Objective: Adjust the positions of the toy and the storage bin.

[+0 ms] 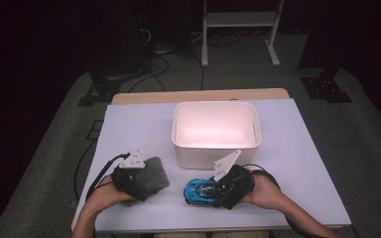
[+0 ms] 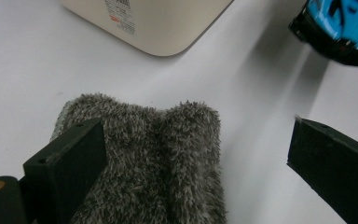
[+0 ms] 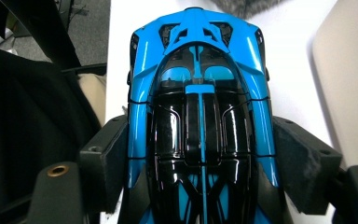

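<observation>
Blue and black, a toy car (image 3: 198,116) is pinched at its sides between the jaws of the right gripper (image 3: 198,158), as seen in the right gripper view; its rear end is cut off at the bottom edge. From the high view, the car (image 1: 201,191) is found near the table's (image 1: 302,148) front edge, before a white bin (image 1: 216,130). In the left gripper view, the left gripper's (image 2: 196,154) jaws are spread wide over a grey furry cloth (image 2: 154,158), whose near part is cut off.
</observation>
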`<state>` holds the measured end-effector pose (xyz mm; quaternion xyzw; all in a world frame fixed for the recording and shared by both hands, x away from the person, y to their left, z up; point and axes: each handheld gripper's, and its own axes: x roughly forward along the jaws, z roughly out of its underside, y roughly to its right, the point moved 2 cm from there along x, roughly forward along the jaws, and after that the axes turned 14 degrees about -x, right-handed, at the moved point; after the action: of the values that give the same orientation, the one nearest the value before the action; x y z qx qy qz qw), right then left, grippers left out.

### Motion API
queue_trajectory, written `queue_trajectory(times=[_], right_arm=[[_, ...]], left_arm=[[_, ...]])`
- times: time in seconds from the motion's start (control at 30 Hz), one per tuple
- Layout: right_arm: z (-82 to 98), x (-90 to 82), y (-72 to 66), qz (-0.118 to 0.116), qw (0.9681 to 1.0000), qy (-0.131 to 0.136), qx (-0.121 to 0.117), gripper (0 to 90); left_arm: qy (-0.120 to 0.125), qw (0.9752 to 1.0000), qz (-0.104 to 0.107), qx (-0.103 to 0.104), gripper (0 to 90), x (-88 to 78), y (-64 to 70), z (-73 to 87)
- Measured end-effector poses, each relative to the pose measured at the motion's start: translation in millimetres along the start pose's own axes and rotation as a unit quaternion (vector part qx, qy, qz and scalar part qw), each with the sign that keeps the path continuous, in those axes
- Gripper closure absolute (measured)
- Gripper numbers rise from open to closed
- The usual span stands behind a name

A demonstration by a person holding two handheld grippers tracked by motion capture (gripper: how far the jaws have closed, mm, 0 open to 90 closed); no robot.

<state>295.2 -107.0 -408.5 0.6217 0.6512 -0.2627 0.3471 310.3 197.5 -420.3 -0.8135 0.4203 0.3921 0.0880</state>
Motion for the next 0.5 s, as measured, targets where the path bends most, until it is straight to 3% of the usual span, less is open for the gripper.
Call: queue_trajectory(times=[0.5], right_arm=[[-33.8, -36.5, 4.4, -0.013, 0.9997, 0.015, -0.012, 25.2]], left_arm=[[0.003, 1.0, 0.002, -0.002, 3.9, -0.4, -2.4, -0.3]])
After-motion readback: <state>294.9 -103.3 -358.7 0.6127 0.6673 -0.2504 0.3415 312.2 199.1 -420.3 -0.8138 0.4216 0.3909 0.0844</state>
